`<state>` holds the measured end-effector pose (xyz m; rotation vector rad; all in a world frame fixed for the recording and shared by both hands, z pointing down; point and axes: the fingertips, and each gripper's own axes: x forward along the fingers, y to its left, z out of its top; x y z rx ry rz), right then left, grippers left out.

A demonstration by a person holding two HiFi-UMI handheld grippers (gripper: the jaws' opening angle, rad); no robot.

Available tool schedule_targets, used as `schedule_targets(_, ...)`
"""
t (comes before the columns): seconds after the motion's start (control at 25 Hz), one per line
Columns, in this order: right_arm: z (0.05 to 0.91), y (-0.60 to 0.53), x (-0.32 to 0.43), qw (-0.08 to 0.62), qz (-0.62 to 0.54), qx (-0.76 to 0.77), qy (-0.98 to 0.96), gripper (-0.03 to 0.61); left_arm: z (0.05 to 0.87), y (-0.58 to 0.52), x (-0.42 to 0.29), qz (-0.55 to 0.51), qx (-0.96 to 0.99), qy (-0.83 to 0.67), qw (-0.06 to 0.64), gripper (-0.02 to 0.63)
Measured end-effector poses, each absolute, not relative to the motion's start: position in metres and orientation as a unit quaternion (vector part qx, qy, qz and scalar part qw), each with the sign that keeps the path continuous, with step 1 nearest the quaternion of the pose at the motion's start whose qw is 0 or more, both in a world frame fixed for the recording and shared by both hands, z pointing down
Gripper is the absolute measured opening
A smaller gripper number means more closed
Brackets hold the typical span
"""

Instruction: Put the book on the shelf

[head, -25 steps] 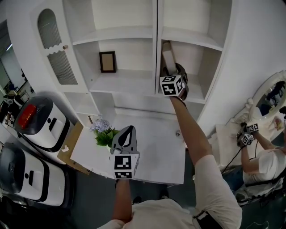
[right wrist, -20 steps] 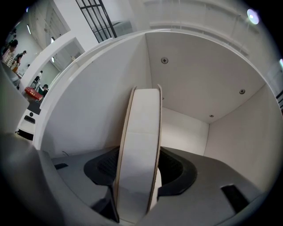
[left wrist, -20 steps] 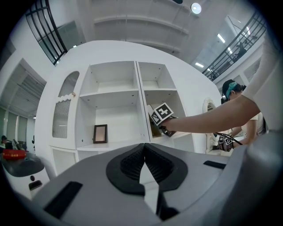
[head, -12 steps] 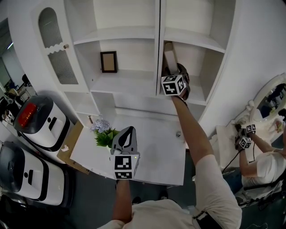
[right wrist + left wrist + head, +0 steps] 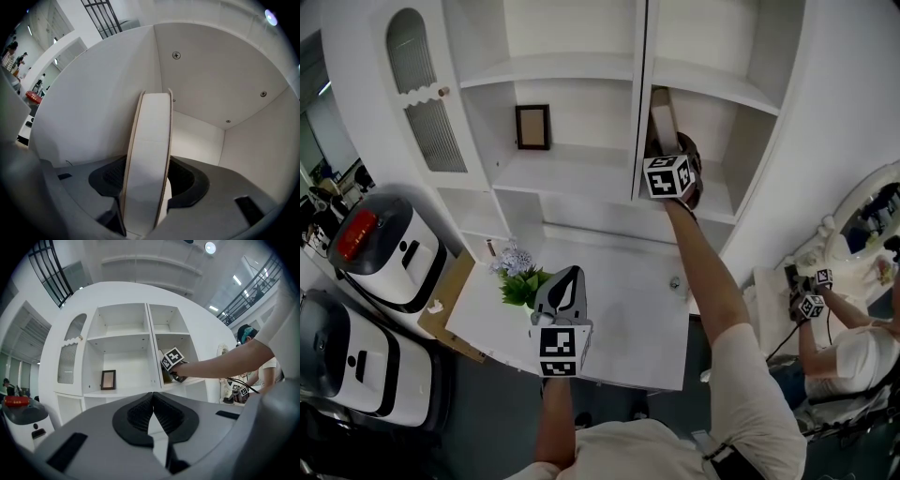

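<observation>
The book (image 5: pixel 659 114), pale with a tan cover, stands upright in the right-hand middle compartment of the white shelf unit (image 5: pixel 712 202), close to the divider wall. My right gripper (image 5: pixel 664 141) reaches into that compartment and is shut on the book's lower part. In the right gripper view the book's white page edge (image 5: pixel 147 154) fills the gap between the black pads (image 5: pixel 185 180), with my right gripper (image 5: pixel 146 183) clamped on both covers. My left gripper (image 5: pixel 568 279) hangs shut over the table with nothing in it; in its own view my left gripper (image 5: pixel 152 397) has its pads meeting.
A small framed picture (image 5: pixel 532 127) stands in the left compartment. A potted plant (image 5: pixel 521 283) sits on the white table (image 5: pixel 628 291) below the shelves. Two white machines (image 5: pixel 382 248) stand at the left. Another person (image 5: pixel 848 347) with grippers is at the right.
The right gripper and the book have shifted slightly right and up in the head view, staying inside the compartment. The left gripper has not moved.
</observation>
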<state>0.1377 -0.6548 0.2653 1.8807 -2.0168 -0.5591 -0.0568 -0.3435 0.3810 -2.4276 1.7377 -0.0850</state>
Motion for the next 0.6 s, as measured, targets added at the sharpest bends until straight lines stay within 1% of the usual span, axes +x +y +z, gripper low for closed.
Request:
schedule_targets(0.16,0.267,-0.655,0.138,0.162,-0.194,0.657,-0.71,0.259,0.381,-0.342,-0.062,-0.034,-0.807,0.584,0.078,0.017)
schedule_targets(0.4,0.26,-0.648,0.138,0.137,-0.191,0.656,-0.717,0.313,0.387,-0.341,-0.072,-0.038,-0.803,0.59,0.073,0.017)
schedule_targets(0.6,0.257,-0.639,0.135,0.129,-0.183,0.652,-0.724,0.316,0.387,-0.34,-0.07,-0.039,-0.806,0.587,0.072,0.017)
